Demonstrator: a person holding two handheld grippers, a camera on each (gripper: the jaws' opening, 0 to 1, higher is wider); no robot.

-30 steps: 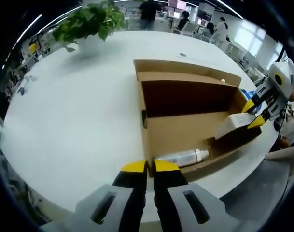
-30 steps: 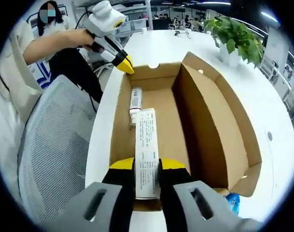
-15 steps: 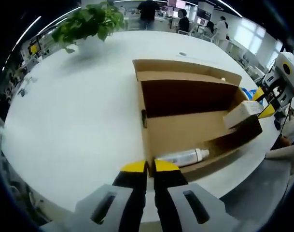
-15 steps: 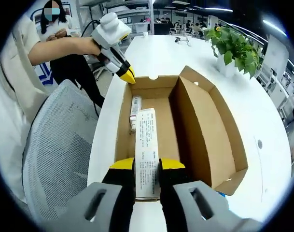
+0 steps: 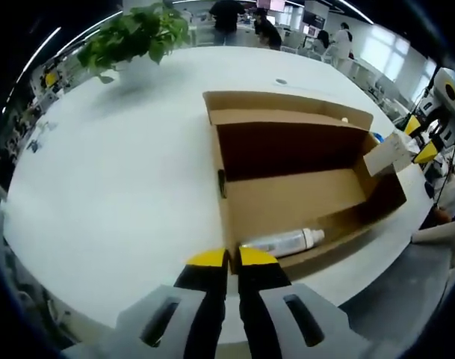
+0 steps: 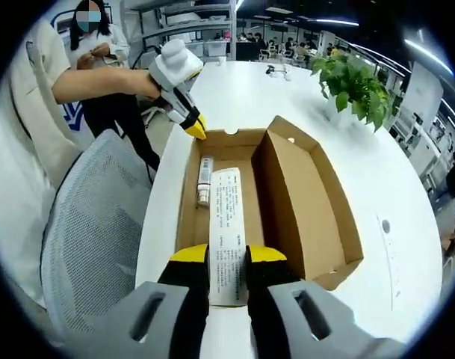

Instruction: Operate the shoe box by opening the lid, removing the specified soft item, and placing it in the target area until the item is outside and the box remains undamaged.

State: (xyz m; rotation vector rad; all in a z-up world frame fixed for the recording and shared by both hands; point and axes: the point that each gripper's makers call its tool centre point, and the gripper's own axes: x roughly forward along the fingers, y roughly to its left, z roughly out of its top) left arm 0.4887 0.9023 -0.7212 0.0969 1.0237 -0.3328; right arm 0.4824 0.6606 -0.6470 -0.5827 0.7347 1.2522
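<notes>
My right gripper [image 6: 227, 254] clamps white packet [image 6: 227, 232] above open shoe box [image 6: 302, 217]; bottle [image 6: 204, 179] inside, ahead. Left gripper [image 5: 227, 258] clenched, empty, at box edge.

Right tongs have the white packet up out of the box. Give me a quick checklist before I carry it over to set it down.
1. Right tongs shut on the long white printed packet: ok.
2. Packet clear of the brown cardboard shoe box: ok, seen at the box's end.
3. Left tongs steadying the box edge: ok.
4. Box undamaged: ok, no tears visible.
5. White cylindrical bottle left lying inside: ok.
6. Target area identified: cannot tell.
</notes>
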